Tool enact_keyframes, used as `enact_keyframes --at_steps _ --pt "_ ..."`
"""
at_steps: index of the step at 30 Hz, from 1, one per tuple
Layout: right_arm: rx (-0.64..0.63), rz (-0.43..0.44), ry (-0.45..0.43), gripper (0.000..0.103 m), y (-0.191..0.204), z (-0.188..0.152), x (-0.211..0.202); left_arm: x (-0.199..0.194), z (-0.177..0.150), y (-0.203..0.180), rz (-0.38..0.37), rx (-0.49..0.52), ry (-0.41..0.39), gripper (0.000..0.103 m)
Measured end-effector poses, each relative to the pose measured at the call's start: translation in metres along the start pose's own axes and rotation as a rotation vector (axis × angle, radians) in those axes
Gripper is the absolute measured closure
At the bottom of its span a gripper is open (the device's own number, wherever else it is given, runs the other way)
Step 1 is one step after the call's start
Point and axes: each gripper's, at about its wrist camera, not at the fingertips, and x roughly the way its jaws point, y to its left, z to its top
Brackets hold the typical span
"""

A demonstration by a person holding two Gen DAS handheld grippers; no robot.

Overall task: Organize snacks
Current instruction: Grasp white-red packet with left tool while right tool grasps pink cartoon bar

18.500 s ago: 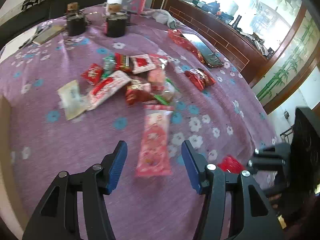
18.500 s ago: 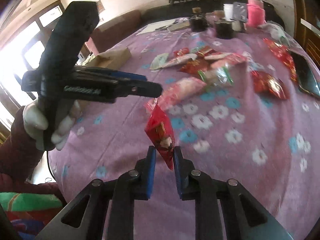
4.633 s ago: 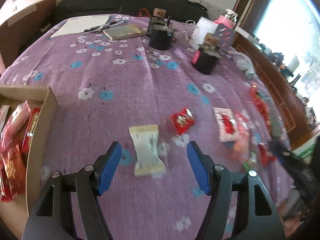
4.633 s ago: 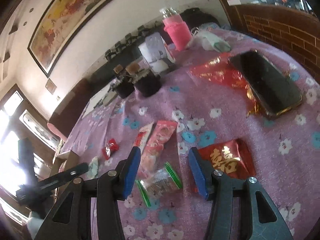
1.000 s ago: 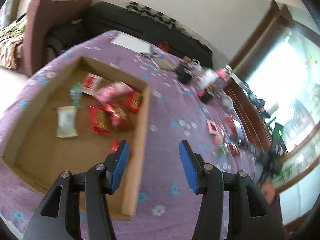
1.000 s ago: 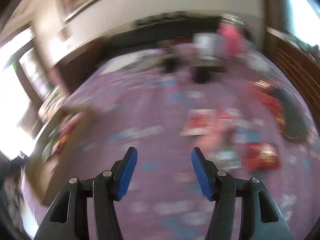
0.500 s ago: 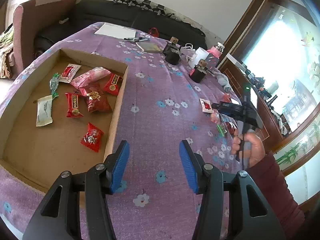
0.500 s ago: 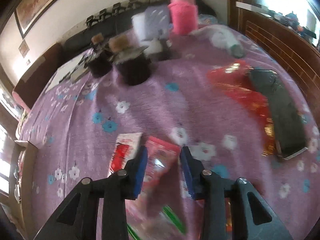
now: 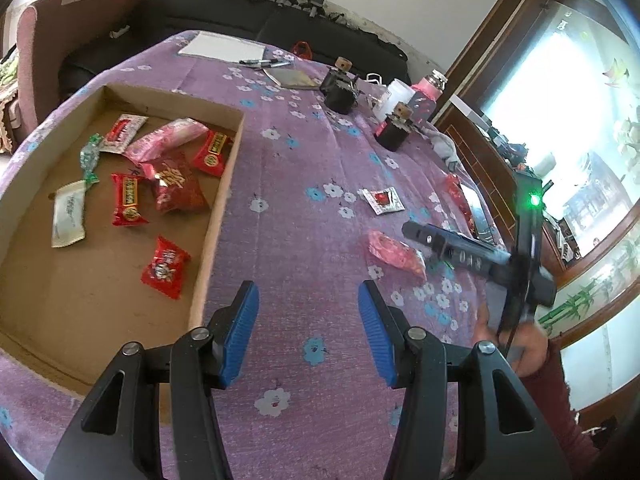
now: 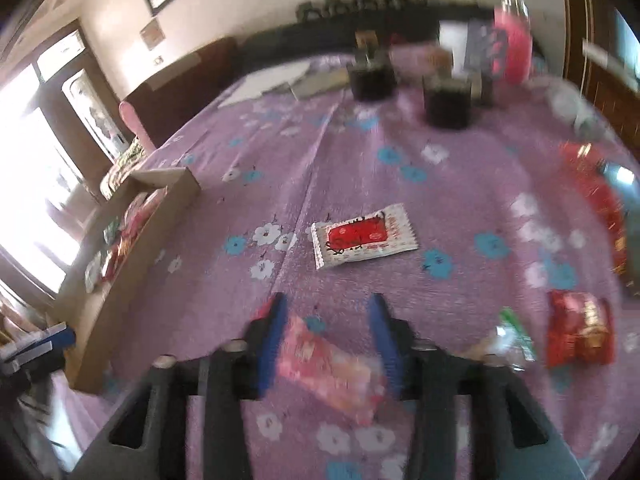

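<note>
From the left wrist view, my left claw (image 9: 306,320) hung with its blue pads (image 9: 240,328) standing apart and nothing between them, over the purple flowered tablecloth (image 9: 296,184). Off to its left sat the shallow brown cardboard tray (image 9: 218,216), with red, pink and white wrapped snacks scattered inside; the nearest was a small red candy packet (image 9: 165,266), just beyond my left pad. Ahead and to the right lay a pink crinkled snack bag (image 9: 394,254), with my right claw (image 9: 416,232) reaching over it (whether it touched, I could not tell from there). Further ahead lay a flat white sachet with a red label (image 9: 383,199).

From the right wrist view, blurred, my right claw (image 10: 328,320) had just been opening, and the pink crinkled snack bag (image 10: 332,368) lay between its jaws, close to the left pad and clear of the right one. Straight ahead was the flat white sachet with a red label (image 10: 362,235). To the right lay a shiny red foil packet (image 10: 580,328), and far to the left the shallow brown cardboard tray (image 10: 160,208).
</note>
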Motion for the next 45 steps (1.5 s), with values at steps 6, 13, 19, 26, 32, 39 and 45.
enact_keyframes --at_steps 6,13,19,26,32,39,45 --pt "-0.169 -0.035 0.011 0.04 0.019 -0.019 0.011 0.009 0.006 -0.01 -0.008 0.025 0.032 0.053" --pt "-0.147 0.088 0.022 0.072 0.009 -0.022 0.02 0.027 0.037 -0.038 0.007 0.134 0.062 0.053" --pt "-0.059 -0.146 -0.009 0.072 -0.019 -0.027 0.006 0.084 0.067 -0.071 0.03 0.294 0.129 0.053" --pt "0.107 -0.078 -0.002 0.072 -0.055 -0.026 0.0 0.171 0.073 -0.115 0.058 0.57 0.231 0.053" --pt "0.107 -0.09 0.0 0.072 -0.054 -0.026 0.001 0.204 0.084 -0.125 0.073 0.661 0.245 0.053" --pt "0.121 -0.078 -0.001 0.071 -0.056 -0.025 0.0 0.22 0.086 -0.133 0.063 0.725 0.249 0.052" --pt "0.121 -0.076 -0.002 0.071 -0.056 -0.025 0.0 0.223 0.086 -0.142 0.087 0.78 0.235 0.048"
